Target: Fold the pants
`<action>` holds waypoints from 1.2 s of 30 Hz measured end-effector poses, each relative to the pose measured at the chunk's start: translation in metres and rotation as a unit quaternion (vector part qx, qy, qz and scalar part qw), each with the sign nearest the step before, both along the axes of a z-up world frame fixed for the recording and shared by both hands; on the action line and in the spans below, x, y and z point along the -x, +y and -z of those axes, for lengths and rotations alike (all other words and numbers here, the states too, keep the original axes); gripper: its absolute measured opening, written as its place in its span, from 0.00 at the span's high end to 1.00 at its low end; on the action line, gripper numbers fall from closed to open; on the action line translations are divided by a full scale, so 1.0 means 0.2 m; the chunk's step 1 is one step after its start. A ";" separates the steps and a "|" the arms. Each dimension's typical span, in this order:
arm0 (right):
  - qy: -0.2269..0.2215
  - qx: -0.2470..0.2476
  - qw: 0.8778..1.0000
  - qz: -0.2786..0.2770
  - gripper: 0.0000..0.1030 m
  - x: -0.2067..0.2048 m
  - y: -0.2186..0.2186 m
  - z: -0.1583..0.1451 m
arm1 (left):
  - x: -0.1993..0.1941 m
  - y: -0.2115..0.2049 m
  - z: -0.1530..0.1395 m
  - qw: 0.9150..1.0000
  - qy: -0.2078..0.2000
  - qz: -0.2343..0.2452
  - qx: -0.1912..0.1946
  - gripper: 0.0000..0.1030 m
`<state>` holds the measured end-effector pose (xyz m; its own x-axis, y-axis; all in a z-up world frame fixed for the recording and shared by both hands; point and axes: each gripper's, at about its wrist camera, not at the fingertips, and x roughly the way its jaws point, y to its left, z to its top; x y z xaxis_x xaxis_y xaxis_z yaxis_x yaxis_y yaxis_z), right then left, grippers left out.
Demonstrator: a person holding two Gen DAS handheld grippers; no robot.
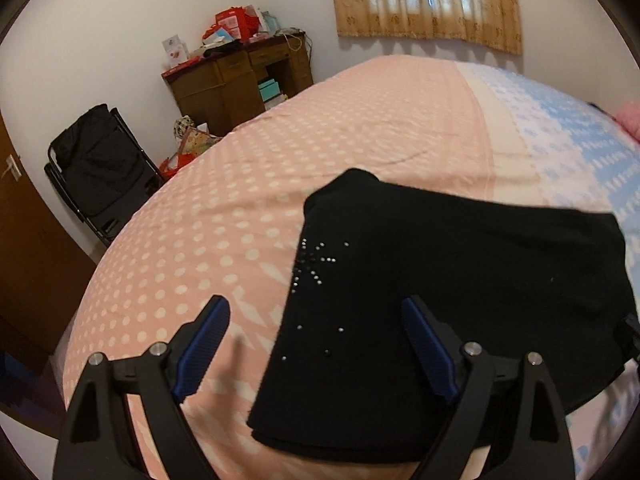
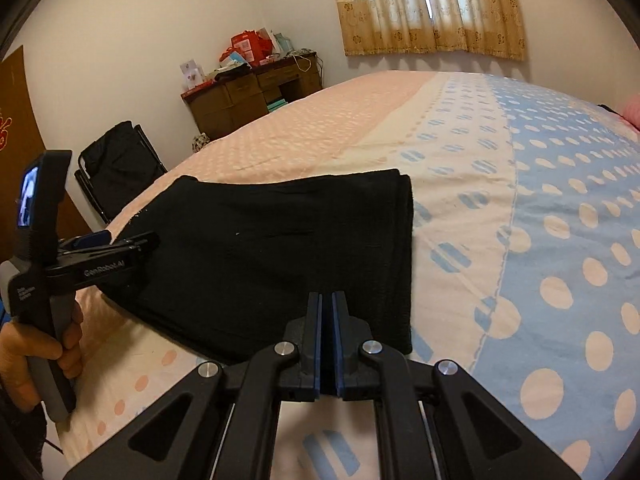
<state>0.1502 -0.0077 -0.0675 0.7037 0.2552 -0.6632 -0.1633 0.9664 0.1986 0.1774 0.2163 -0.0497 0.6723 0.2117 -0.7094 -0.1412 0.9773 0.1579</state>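
One pair of black pants [image 1: 440, 300] lies folded into a flat stack on the bed [image 1: 280, 152], on the pink dotted half and reaching toward the pale middle band. My left tool [image 1: 316, 320] stands wide, its jaws astride the stack's left edge with nothing between the pads. My right tool [image 2: 328, 312] is closed tight and empty, tips over the stack's near edge. My left hand [image 2: 36, 360] grips its handle. The rhinestones on the cloth are too scattered to count.
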 end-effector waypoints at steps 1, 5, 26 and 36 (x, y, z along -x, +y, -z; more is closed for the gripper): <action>0.003 -0.004 1.000 -0.001 0.95 0.01 -0.01 -0.01 | 0.00 0.00 0.01 1.000 0.003 -0.003 0.000 0.08; -0.004 -0.039 0.999 0.018 0.95 0.12 -0.05 -0.11 | 0.06 -0.01 -0.03 1.000 0.001 0.000 0.010 0.08; -0.109 0.004 0.975 0.195 0.42 0.93 -0.38 -0.36 | 0.63 -0.54 -0.24 0.983 -0.077 0.163 0.022 0.02; -0.171 0.023 0.948 0.268 0.35 1.24 -0.50 -0.48 | 0.88 -0.66 -0.33 0.977 -0.108 0.182 0.029 0.00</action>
<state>-0.0970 -0.1083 0.0290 0.8996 -0.2229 -0.3755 0.3061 0.9351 0.1785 0.0012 0.0836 0.0169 0.8312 -0.1061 -0.5457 0.1942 0.9752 0.1062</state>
